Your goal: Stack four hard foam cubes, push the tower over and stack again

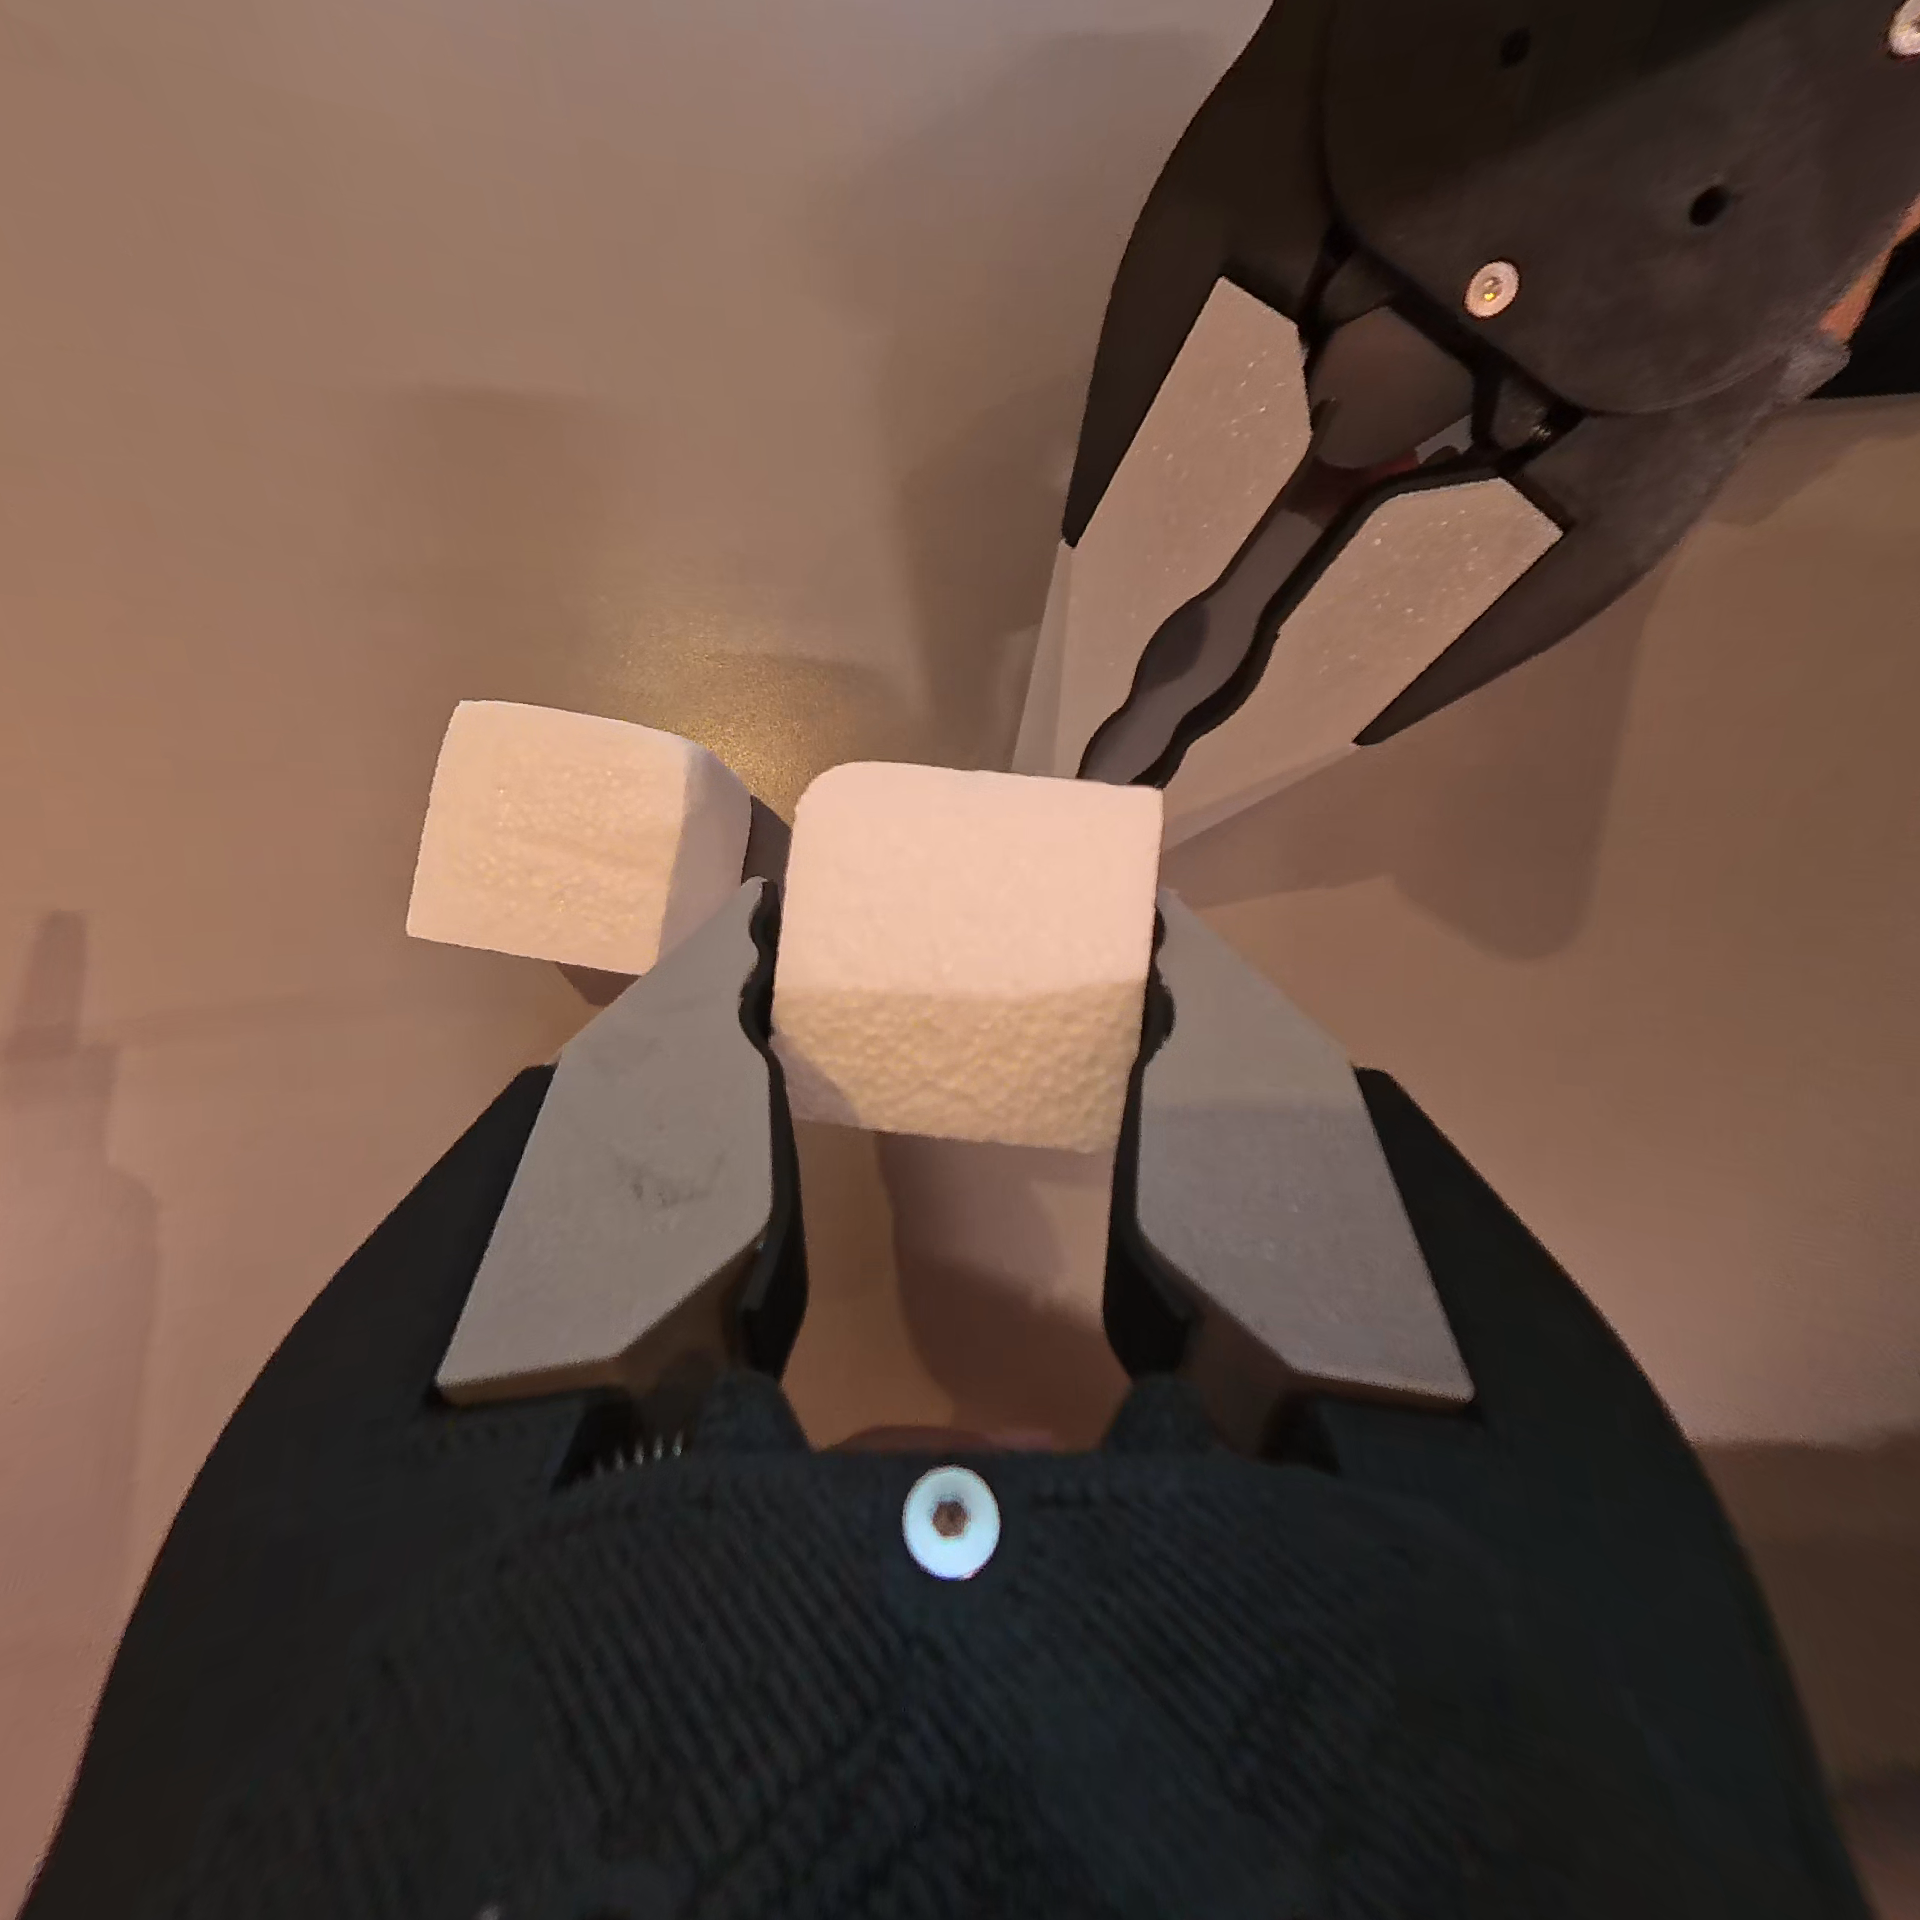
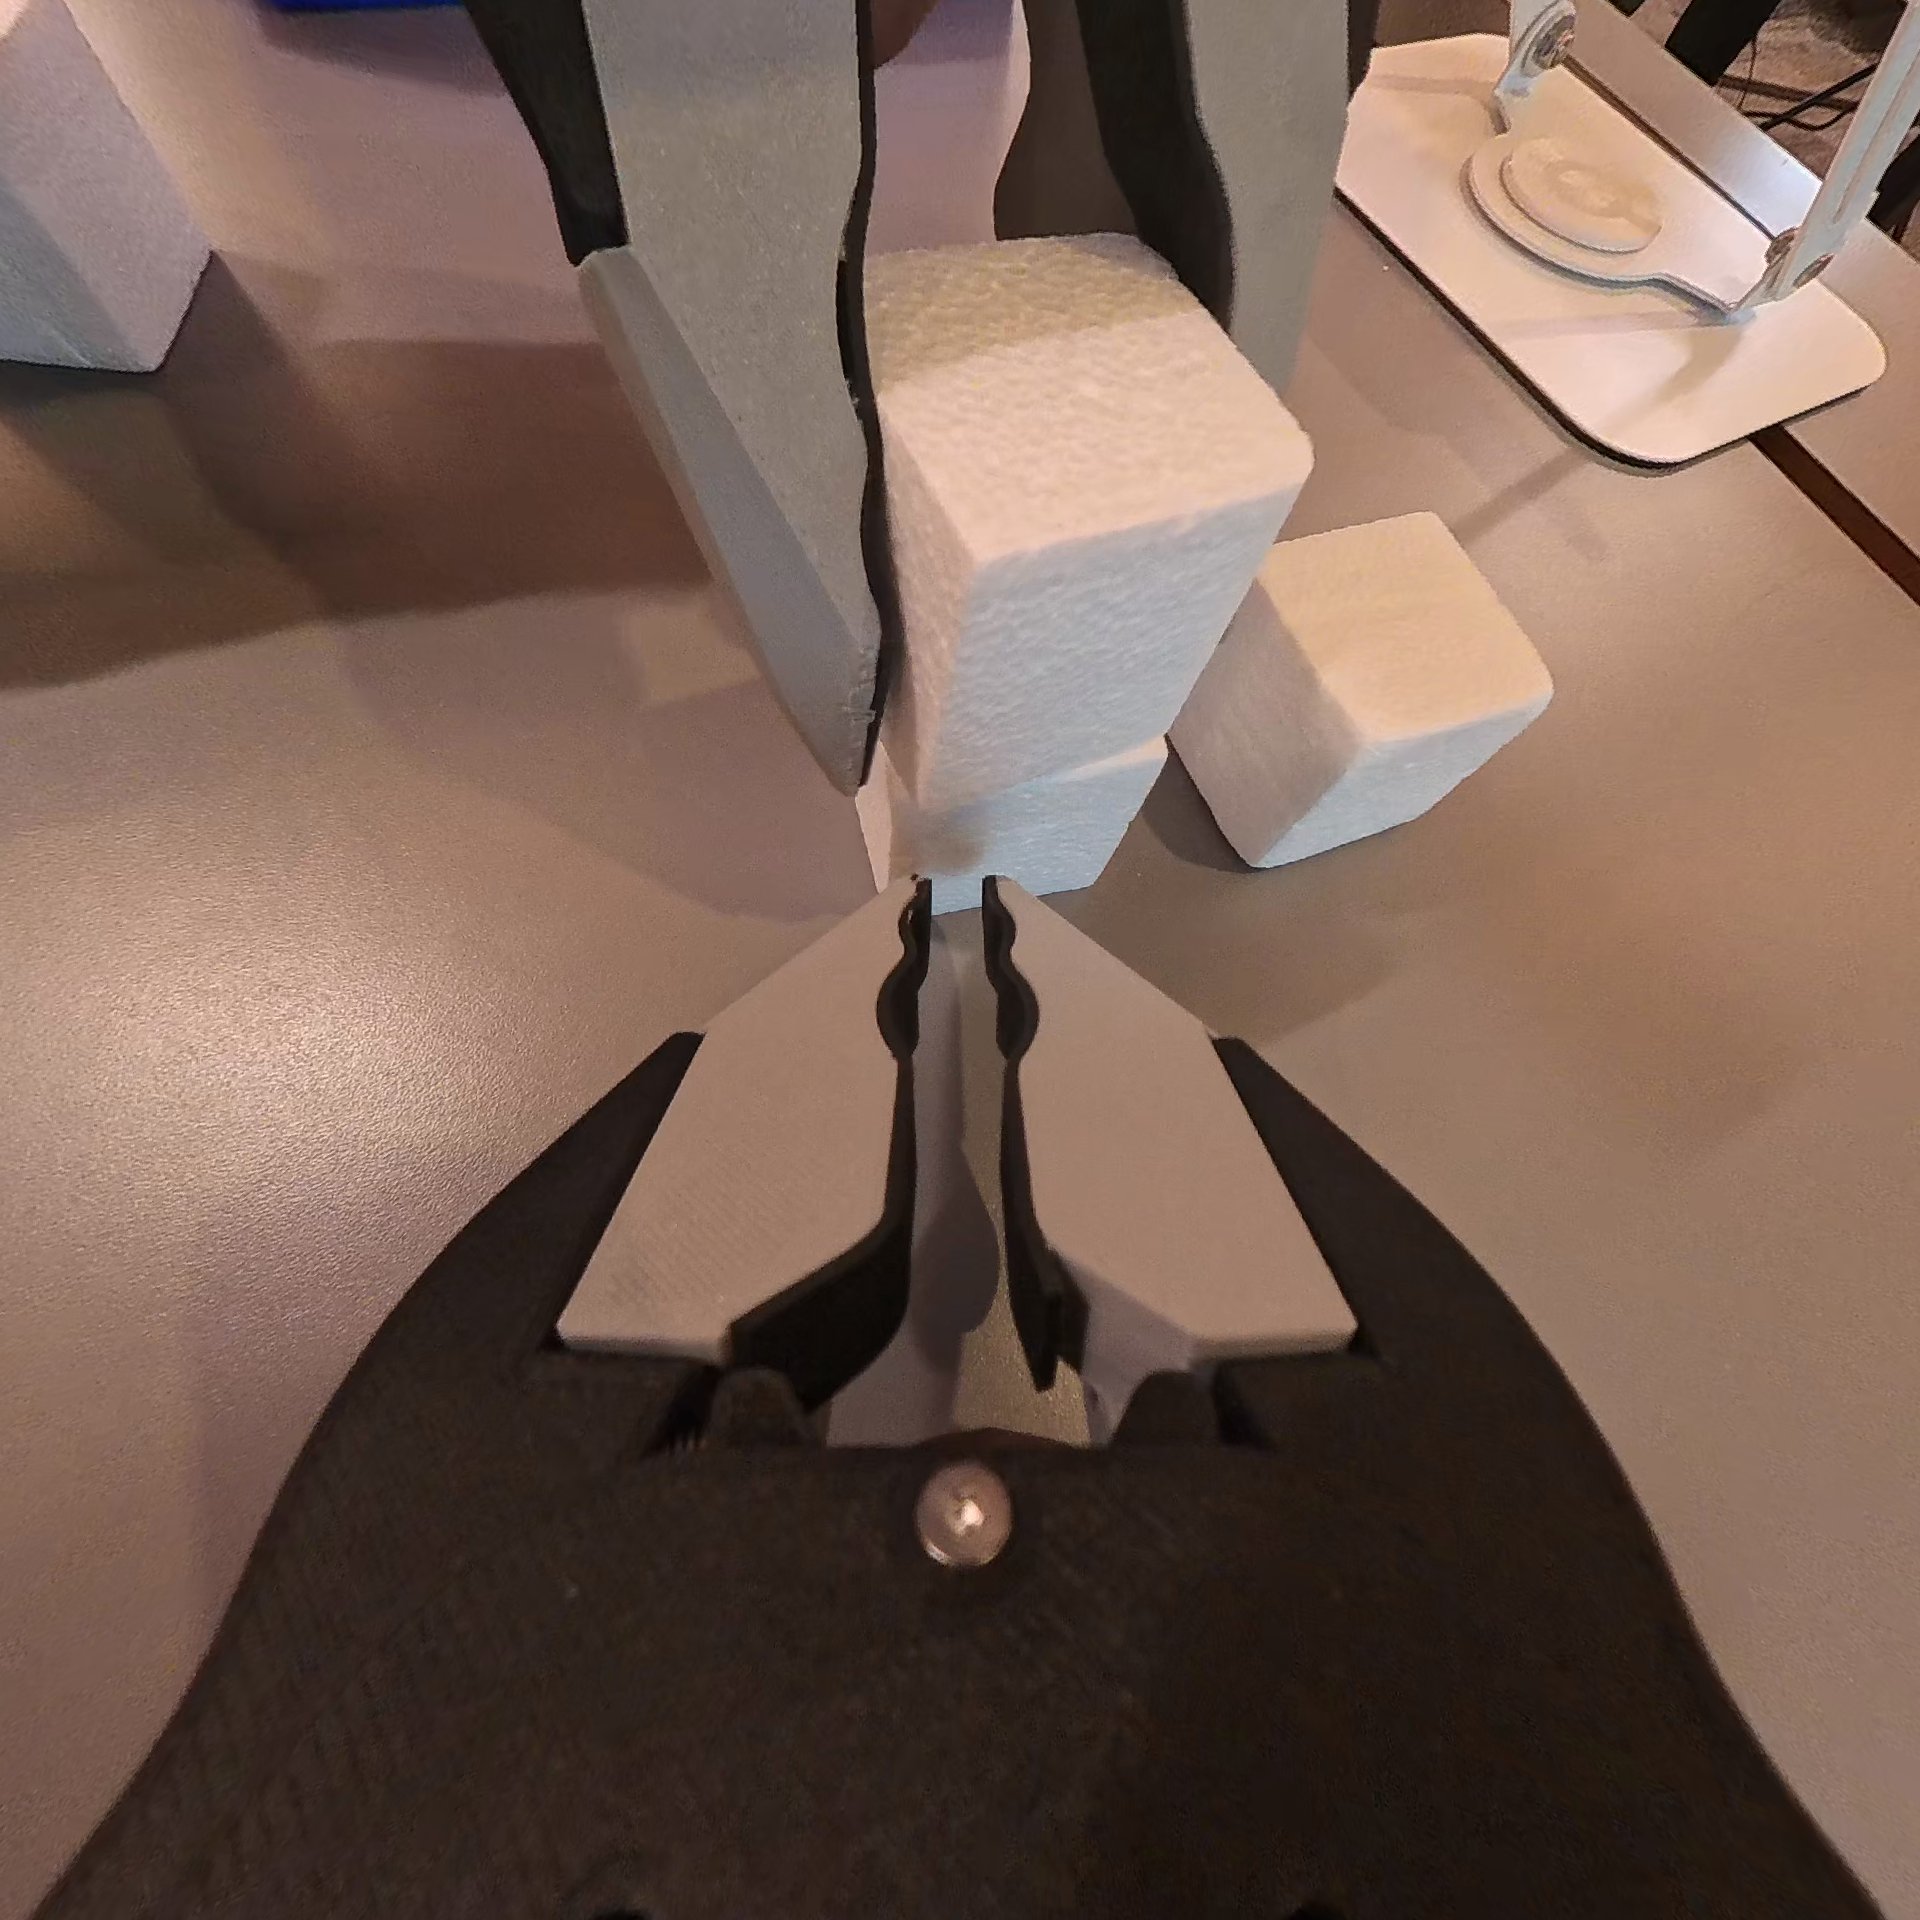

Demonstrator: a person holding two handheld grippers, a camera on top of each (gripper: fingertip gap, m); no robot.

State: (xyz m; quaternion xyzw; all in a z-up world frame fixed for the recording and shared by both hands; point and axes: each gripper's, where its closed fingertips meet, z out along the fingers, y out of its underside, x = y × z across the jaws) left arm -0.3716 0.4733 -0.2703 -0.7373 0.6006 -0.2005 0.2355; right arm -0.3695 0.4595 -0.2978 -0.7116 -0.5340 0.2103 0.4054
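Firstly, left wrist view. Left gripper point(image 1: 961, 966) clamped on a white hard foam cube point(image 1: 966, 956), grey fingers pressed against both side faces. Second white foam cube point(image 1: 571, 836) lying on the tan tabletop point(image 1: 312, 416) at ten o'clock of the held one, apart from it. Right gripper point(image 1: 1132, 764) entering from one o'clock, tips nearly together, nothing between them.

Next, right wrist view. Right gripper point(image 2: 956, 894) narrow, holding nothing, tips just short of a lower foam cube point(image 2: 1029, 831). Held cube point(image 2: 1070, 520) seated atop that lower cube, left gripper point(image 2: 1049, 499) descending from twelve o'clock. Second cube point(image 2: 1361, 696) on the table at three o'clock, just beside the stack. Fourth white foam block point(image 2: 83, 208) at ten o'clock, well apart. White flat stand base point(image 2: 1662, 343) at two o'clock.
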